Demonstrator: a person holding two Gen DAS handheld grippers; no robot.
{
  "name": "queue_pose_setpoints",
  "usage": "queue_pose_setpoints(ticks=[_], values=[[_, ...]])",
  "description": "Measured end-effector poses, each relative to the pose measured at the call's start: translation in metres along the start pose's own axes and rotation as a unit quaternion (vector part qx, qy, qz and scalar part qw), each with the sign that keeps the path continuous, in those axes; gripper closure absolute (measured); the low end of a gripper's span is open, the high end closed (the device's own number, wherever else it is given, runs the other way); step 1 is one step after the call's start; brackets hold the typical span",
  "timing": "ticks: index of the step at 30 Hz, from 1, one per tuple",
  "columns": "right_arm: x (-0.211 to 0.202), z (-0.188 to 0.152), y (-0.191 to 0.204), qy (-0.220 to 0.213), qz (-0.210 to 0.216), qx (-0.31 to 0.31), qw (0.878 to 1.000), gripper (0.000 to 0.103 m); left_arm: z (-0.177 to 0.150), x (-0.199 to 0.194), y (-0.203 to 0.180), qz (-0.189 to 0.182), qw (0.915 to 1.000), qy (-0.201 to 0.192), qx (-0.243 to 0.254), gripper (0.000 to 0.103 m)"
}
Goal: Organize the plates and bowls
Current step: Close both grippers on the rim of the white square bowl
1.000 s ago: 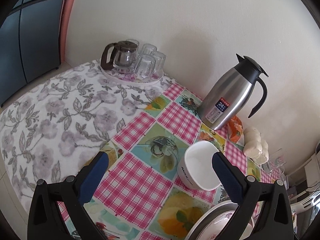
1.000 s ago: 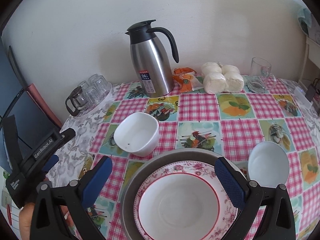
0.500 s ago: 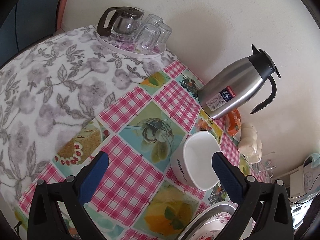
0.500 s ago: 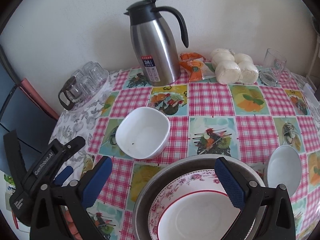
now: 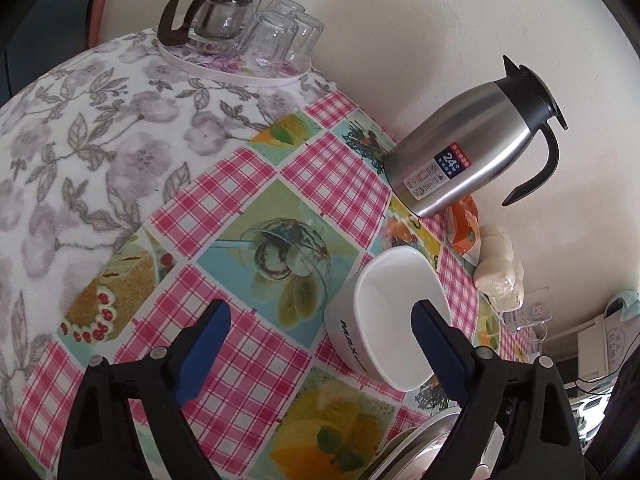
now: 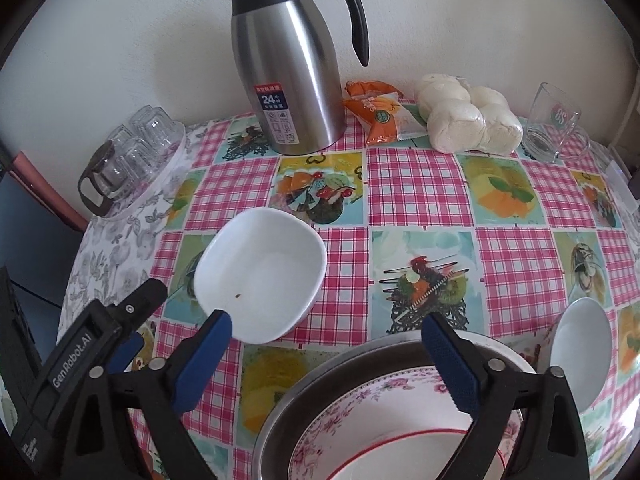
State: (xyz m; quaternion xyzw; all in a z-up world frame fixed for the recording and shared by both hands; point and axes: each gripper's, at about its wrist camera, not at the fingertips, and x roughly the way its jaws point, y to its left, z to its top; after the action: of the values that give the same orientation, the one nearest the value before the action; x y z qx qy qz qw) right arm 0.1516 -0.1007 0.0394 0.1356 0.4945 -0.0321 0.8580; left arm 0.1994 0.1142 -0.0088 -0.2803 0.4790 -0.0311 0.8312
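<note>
A white squarish bowl (image 5: pixel 394 312) (image 6: pixel 260 272) sits on the checked tablecloth. My left gripper (image 5: pixel 320 320) is open and empty just short of it, its right finger level with the bowl's near rim; it also shows in the right wrist view (image 6: pixel 132 312) at the left. My right gripper (image 6: pixel 326 330) is open and empty above a metal pan (image 6: pixel 280 420) that holds a flowered plate (image 6: pixel 400 400) with a red-rimmed bowl (image 6: pixel 400 456) inside. A small white bowl (image 6: pixel 580 348) sits right of the pan.
A steel thermos jug (image 6: pixel 292 80) (image 5: pixel 460 160) stands by the wall. Beside it lie an orange snack packet (image 6: pixel 376 108), bagged buns (image 6: pixel 468 120) and a glass mug (image 6: pixel 554 124). A tray with a glass teapot (image 5: pixel 216 12) and tumblers stands at the far left.
Both grippers have moved forward toward the white squarish bowl, which looms larger in both views. Both grippers stay open and empty.
</note>
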Motion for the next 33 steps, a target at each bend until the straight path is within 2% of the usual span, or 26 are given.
queue_pose_setpoints(ticks=[2, 6, 8, 10, 14, 16, 21, 23, 26, 33], values=[[0.006, 0.002, 0.0, 0.004, -0.002, 0.002, 1.0, 0.01, 0.0, 0.004, 0.0, -0.004, 1.0, 0.003, 0.0, 0.015], [0.015, 0.005, 0.004, 0.012, -0.003, -0.004, 1.0, 0.02, 0.0, 0.013, 0.0, -0.012, 0.9999, 0.011, 0.004, 0.02], [0.02, 0.008, 0.005, 0.017, -0.004, 0.0, 1.0, 0.022, 0.0, 0.017, 0.0, -0.016, 0.9997, 0.015, 0.005, 0.028], [0.025, 0.009, 0.005, 0.022, -0.003, 0.003, 1.0, 0.031, 0.0, 0.02, 0.0, -0.019, 0.9996, 0.019, 0.007, 0.033], [0.037, 0.009, 0.008, 0.034, -0.003, 0.006, 0.999, 0.041, 0.002, 0.023, -0.001, -0.026, 0.9995, 0.015, 0.011, 0.039], [0.042, 0.009, 0.008, 0.041, -0.001, 0.013, 0.999, 0.052, 0.003, 0.025, -0.001, -0.03, 0.9993, 0.016, 0.015, 0.042], [0.054, 0.009, 0.011, 0.058, -0.007, 0.018, 0.998, 0.066, 0.002, 0.033, -0.004, -0.03, 0.9989, 0.021, 0.028, 0.055], [0.058, 0.009, 0.013, 0.062, -0.007, 0.015, 0.998, 0.067, 0.001, 0.037, -0.005, -0.032, 0.9986, 0.025, 0.033, 0.064], [0.062, 0.007, 0.016, 0.068, -0.01, 0.01, 0.998, 0.071, -0.001, 0.041, -0.005, -0.033, 0.9986, 0.025, 0.034, 0.072], [0.068, 0.007, 0.024, 0.075, -0.008, -0.002, 0.997, 0.081, -0.004, 0.048, -0.01, -0.033, 0.9981, 0.025, 0.045, 0.075]])
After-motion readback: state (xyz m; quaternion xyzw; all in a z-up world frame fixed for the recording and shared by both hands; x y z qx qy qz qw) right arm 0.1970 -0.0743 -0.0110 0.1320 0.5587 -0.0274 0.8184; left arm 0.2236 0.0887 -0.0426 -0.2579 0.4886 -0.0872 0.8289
